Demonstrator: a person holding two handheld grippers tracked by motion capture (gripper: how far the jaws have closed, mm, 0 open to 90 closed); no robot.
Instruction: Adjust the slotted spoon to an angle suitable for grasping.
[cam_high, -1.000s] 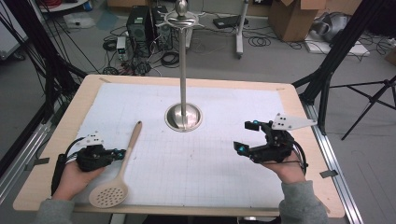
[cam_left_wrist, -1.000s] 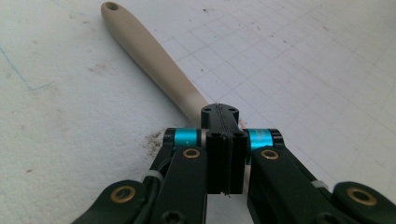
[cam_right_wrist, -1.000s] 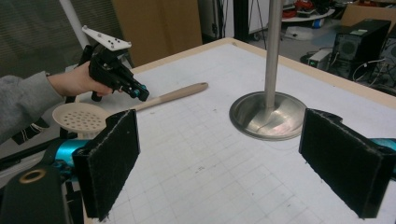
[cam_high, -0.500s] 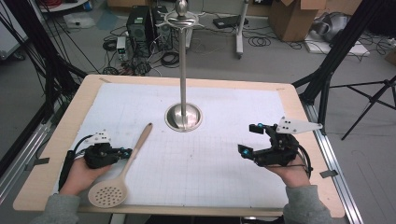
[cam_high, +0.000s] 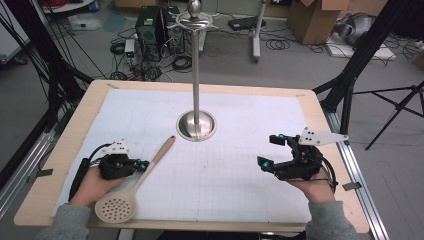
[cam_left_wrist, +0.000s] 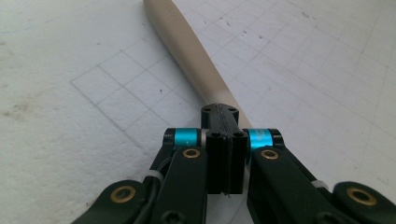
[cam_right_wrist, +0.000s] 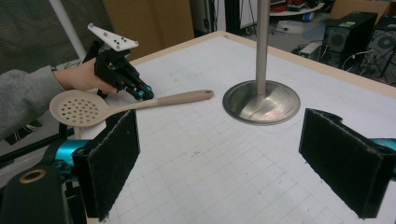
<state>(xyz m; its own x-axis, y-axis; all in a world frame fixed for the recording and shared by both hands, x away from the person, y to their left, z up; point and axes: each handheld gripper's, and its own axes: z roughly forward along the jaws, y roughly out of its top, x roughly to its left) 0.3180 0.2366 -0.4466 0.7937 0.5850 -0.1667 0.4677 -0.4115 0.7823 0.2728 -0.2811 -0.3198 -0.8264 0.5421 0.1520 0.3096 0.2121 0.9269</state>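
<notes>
On a white gridded mat (cam_high: 240, 165) over a wood-edged table (cam_high: 330, 130), two hand-held grippers flank a steel pole stand (cam_high: 196, 122).

Behind the table the high view takes in a grey floor with a computer tower (cam_high: 148, 22), loose cables, cardboard boxes and black tripod legs. At front left lies a beige slotted spoon (cam_high: 131, 192), bowl toward the person. The left gripper (cam_high: 143, 165) has its jaws pressed together at the spoon's handle; its own view shows the handle passing beneath the tips. The right gripper (cam_high: 267, 150) stands with jaws wide apart and nothing between them. Its own view shows the spoon's bowl raised off the mat.
</notes>
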